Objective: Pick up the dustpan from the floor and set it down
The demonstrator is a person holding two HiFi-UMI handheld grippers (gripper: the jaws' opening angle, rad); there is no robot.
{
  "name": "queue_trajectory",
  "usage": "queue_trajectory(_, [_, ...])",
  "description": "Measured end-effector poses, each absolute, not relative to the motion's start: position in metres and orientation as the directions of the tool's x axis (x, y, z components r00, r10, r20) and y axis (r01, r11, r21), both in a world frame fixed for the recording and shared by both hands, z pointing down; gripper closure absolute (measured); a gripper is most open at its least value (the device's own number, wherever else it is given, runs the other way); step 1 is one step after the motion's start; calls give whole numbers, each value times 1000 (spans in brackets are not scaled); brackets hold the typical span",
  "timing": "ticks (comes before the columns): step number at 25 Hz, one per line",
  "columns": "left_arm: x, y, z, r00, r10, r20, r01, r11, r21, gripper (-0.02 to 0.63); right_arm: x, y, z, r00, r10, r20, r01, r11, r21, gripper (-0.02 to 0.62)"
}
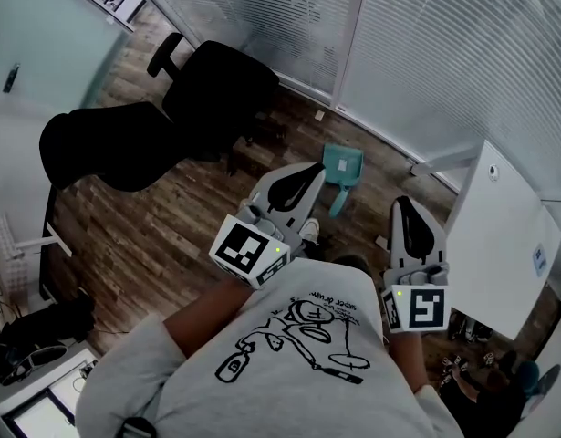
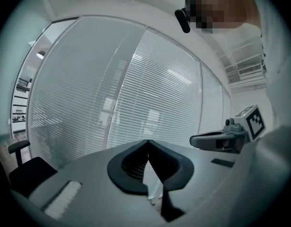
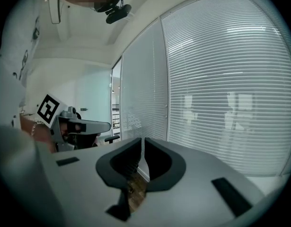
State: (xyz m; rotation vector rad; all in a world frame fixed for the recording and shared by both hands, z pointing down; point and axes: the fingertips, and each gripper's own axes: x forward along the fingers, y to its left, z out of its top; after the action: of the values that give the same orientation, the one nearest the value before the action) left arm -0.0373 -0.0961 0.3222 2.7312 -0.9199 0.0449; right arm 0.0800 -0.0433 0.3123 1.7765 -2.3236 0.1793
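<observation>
Held left gripper (image 1: 313, 172) and right gripper (image 1: 404, 208) shut, empty, level; probably needed lowering, jaws opened, toward dustpan (image 1: 342, 167) handle at floor's (image 1: 171, 235) far edge near blinds (image 1: 426, 53).

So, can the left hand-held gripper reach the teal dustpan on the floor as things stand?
Probably yes. The dustpan lies on bare floor ahead of the left hand-held gripper, with nothing between them. Its jaws are shut, though, so they would have to open first.
</observation>
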Motion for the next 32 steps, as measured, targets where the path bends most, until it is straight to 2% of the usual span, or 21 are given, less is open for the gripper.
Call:
queue_trajectory(23, [24, -83, 325, 779, -614, 127, -625, -746, 230, 604, 143, -39, 313, -291, -925, 242, -951, 308, 31, 577])
queue_trajectory(32, [21, -83, 330, 766, -625, 146, -641, -734, 224, 604, 137, -36, 360, -363, -872, 328, -929, 365, -58, 575])
